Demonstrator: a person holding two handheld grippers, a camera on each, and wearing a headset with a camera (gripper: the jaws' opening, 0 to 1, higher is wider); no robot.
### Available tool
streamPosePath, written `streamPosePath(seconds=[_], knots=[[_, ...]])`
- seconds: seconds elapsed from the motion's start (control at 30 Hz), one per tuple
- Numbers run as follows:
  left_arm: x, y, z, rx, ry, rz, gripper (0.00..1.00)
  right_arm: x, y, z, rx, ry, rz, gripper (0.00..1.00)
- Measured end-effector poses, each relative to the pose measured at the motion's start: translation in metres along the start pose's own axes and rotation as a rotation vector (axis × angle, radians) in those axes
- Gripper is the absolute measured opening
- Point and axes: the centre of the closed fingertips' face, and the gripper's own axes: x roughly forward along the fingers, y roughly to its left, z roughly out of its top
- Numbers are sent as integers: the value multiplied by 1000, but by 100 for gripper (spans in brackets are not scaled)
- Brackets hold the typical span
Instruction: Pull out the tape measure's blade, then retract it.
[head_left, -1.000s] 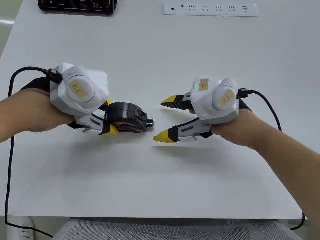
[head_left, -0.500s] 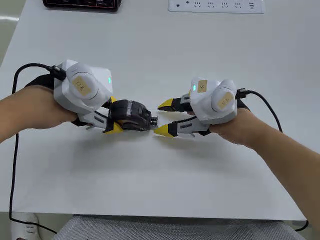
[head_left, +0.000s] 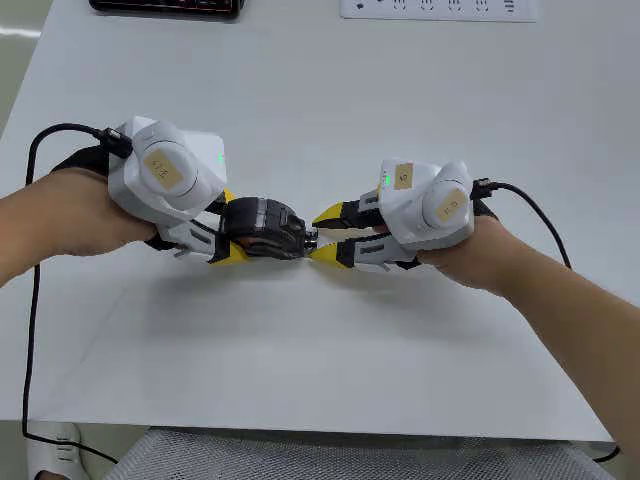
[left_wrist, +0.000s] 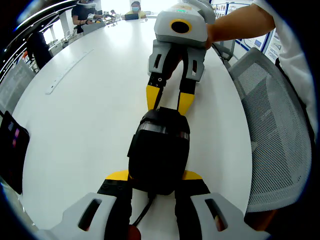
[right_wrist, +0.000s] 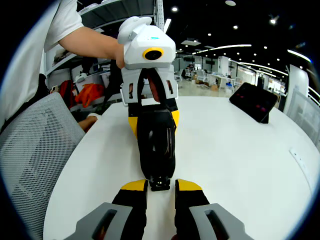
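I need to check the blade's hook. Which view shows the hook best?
The right gripper view: the hook sits close, between the right gripper's yellow tips. The head view shows it as a tiny dark spot; in the left gripper view the tape measure's case hides it.

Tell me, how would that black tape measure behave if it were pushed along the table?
Probably stiff: the tape measure holds its blocky shape while clamped in the left gripper. Its compact, solid-looking case suggests it is heavy for its size. The rounded case might rock, or slide on the smooth white table.
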Motion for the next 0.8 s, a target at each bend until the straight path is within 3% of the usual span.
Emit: streamPosePath(seconds=[0.8], knots=[[0, 1, 0, 2, -2, 3, 28, 8, 0, -3, -6, -21, 17, 13]])
